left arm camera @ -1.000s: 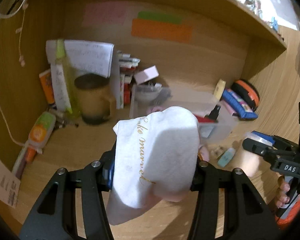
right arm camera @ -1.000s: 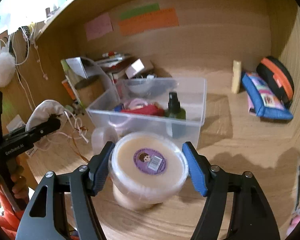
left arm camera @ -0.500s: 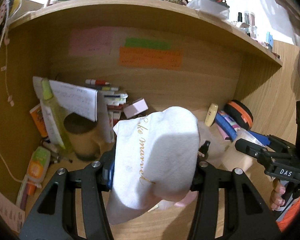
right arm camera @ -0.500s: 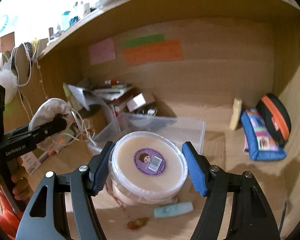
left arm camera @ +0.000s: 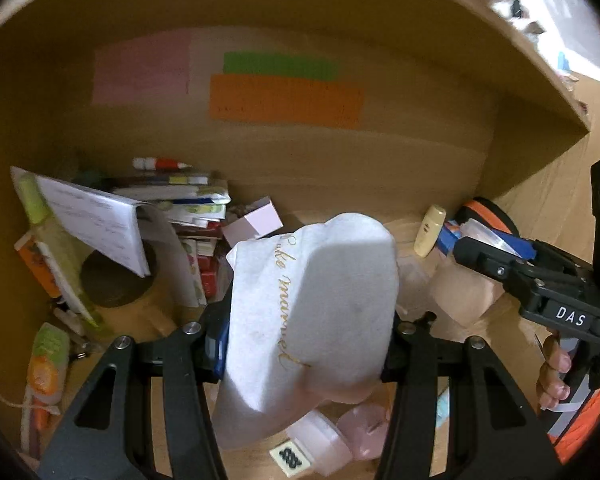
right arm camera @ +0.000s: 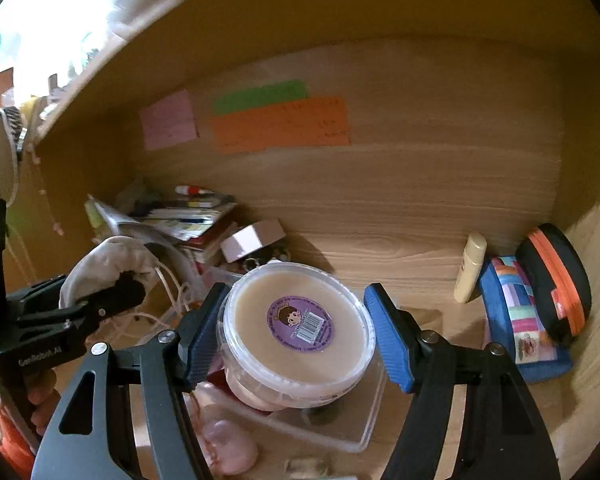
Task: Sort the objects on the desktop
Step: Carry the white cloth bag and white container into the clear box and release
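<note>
Gripping white pouch (left arm camera: 312, 316), left claw (left arm camera: 304, 340) clamped; right claw (right arm camera: 296, 332) clamping lidded tub (right arm camera: 298, 330) above clear bin (right arm camera: 364, 420).

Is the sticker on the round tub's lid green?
No, the sticker on the round tub is purple with a barcode.

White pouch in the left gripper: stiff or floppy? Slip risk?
Likely floppy: the white pouch bulges above the left gripper and sags below it. Probably light, being cloth with a drawstring. Slip seems unlikely, since the fabric gives under the pads, though its contents are hidden.
</note>
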Action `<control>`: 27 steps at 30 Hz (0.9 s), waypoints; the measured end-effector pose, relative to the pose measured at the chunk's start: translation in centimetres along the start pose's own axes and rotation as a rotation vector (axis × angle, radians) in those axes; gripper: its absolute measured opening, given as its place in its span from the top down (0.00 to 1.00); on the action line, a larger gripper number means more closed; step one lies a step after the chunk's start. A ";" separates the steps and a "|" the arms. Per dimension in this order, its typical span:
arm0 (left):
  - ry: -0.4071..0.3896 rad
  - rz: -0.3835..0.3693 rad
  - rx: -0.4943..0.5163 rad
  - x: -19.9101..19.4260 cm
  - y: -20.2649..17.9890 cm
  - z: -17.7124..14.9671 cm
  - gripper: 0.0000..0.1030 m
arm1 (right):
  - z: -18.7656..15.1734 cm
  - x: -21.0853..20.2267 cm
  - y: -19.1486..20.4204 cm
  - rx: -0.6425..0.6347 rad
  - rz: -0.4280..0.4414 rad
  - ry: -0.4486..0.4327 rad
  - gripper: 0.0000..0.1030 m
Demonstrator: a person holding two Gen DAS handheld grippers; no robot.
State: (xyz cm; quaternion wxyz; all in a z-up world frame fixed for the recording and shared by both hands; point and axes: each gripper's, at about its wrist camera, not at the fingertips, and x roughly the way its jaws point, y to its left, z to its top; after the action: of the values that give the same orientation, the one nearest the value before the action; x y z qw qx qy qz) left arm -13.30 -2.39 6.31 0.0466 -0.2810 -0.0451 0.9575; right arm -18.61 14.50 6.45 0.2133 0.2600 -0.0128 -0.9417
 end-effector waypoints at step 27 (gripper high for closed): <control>0.307 -0.030 0.103 12.7 -0.5 -3.3 0.48 | -3.2 9.7 -2.8 0.006 -0.101 0.241 0.36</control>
State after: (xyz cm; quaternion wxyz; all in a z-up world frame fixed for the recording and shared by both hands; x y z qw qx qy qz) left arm -22.08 -0.29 -3.21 0.0813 -0.4204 0.0075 0.9037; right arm -25.60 13.37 -1.39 0.1648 0.3722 0.0234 -0.9131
